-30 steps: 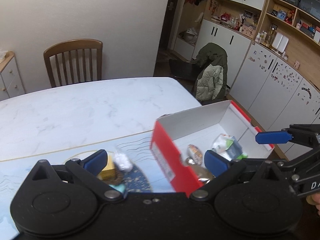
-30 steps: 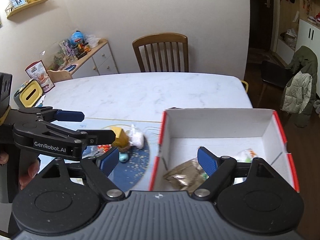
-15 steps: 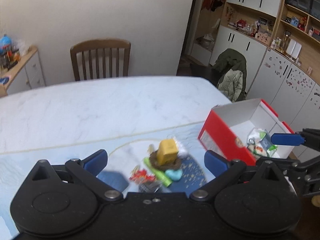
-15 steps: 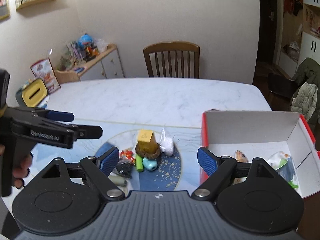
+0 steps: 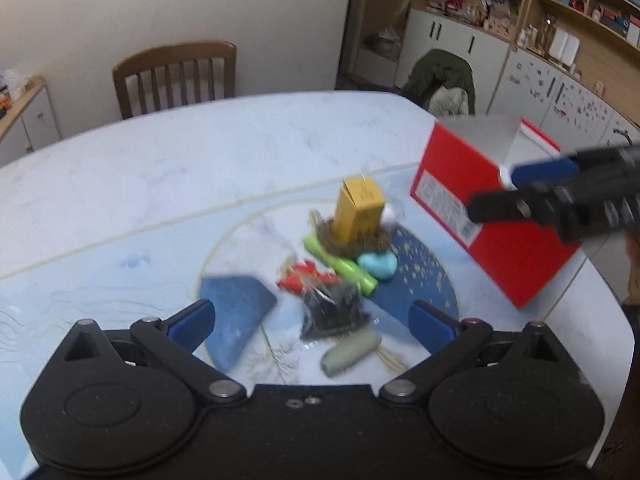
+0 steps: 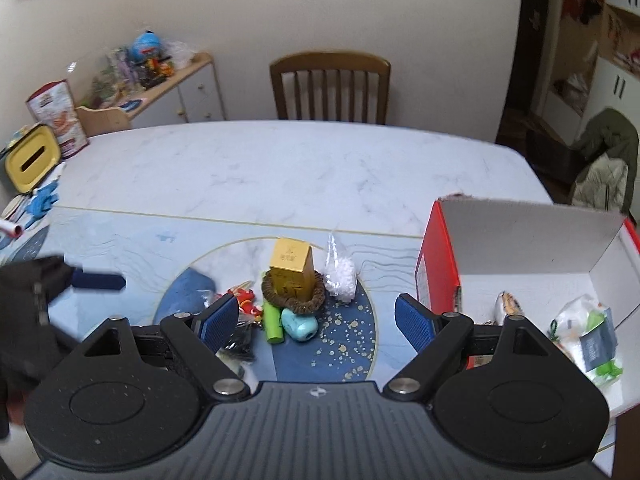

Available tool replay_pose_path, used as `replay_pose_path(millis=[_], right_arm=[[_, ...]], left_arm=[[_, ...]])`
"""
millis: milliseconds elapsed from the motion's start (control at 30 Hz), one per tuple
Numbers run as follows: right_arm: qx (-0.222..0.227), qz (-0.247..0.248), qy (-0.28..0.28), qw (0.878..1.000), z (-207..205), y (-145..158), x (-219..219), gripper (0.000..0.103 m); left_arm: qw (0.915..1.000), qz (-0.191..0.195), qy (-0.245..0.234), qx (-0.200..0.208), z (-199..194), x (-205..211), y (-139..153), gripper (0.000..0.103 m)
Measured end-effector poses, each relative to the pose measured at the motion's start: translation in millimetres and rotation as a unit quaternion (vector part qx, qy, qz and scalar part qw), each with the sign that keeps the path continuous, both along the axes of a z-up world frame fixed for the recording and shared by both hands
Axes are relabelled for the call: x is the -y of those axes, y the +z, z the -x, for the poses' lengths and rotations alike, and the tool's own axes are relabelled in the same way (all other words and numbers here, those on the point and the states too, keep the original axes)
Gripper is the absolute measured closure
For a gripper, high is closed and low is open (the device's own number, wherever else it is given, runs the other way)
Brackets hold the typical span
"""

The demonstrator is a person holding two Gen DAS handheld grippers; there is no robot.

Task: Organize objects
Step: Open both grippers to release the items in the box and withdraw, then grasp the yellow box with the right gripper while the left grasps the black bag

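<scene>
Both the left gripper point(image 5: 310, 316) and right gripper point(image 6: 316, 316) gape wide, empty, above the centre-frame clutter of yellow box point(image 6: 291, 269), green tube point(image 6: 273, 322) and teal stone point(image 6: 299, 324), red carton point(image 6: 440, 264) at right.

Legible text is almost absent in both views.

1. Red box point(image 5: 504, 216): a white printed label point(image 5: 444, 210) is fixed to its red side wall, at about 2 o'clock from the pile of small items in the left wrist view. Lines of print are visible, but motion blur makes them unreadable.
2. Yellow carton point(image 6: 291, 270): a small emblem with a row of characters beneath it sits on the top face, and further marks sit on the front face. All are too small to read.
3. Red-and-white bag point(image 6: 56, 118) at the 10 o'clock edge of the counter point(image 6: 280, 168): printed graphics, no readable wording.
</scene>
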State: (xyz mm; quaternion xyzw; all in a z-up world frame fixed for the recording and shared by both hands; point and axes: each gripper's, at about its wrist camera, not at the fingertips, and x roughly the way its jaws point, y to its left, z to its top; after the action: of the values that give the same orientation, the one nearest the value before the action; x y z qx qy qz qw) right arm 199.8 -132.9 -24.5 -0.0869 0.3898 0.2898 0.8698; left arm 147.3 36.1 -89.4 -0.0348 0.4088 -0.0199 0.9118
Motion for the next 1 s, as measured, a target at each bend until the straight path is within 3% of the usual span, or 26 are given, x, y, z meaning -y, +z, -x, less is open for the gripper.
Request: replay_pose_path(millis=[333, 467, 533, 633, 767, 900, 1000], right_arm=[[0.0, 0.027, -0.006, 1.0, -22.6, -15.2, -33.3, 0.018], [-0.001, 0.04, -0.001, 0.999, -30.5, -27.1, -54.7, 0.025], [-0.002, 0.054, -0.001, 0.999, -36.0, -33.8, -63.9, 0.034], [-0.016, 0.071, -0.017, 0.997, -49.1, -42.6, -72.3, 0.042], [-0.02, 0.063, -0.011, 0.998, -57.0, -45.5, -78.6, 0.045], [-0.035, 0.069, 0.001, 0.997, -57.8, -49.1, -84.0, 0.064], [-0.048, 0.07, 0.008, 0.996, -57.2, -55.9, -82.5, 0.071]], left_arm=[[0.9997, -0.01, 0.008, 0.019, -19.0, 4.2, -17.6, 0.005], [0.9997, -0.019, 0.008, 0.012, -24.5, 9.6, -31.4, 0.008], [0.9998, -0.016, 0.013, 0.004, -26.9, 9.6, -40.7, 0.008], [0.9996, -0.016, 0.02, -0.01, -32.9, 10.7, -51.4, 0.015], [0.9997, -0.02, 0.013, -0.007, -40.0, 15.3, -54.5, 0.027], [0.9997, -0.019, 0.008, -0.012, -43.6, 16.0, -58.6, 0.044], [0.9997, -0.022, 0.009, -0.009, -43.8, 15.3, -60.3, 0.054]])
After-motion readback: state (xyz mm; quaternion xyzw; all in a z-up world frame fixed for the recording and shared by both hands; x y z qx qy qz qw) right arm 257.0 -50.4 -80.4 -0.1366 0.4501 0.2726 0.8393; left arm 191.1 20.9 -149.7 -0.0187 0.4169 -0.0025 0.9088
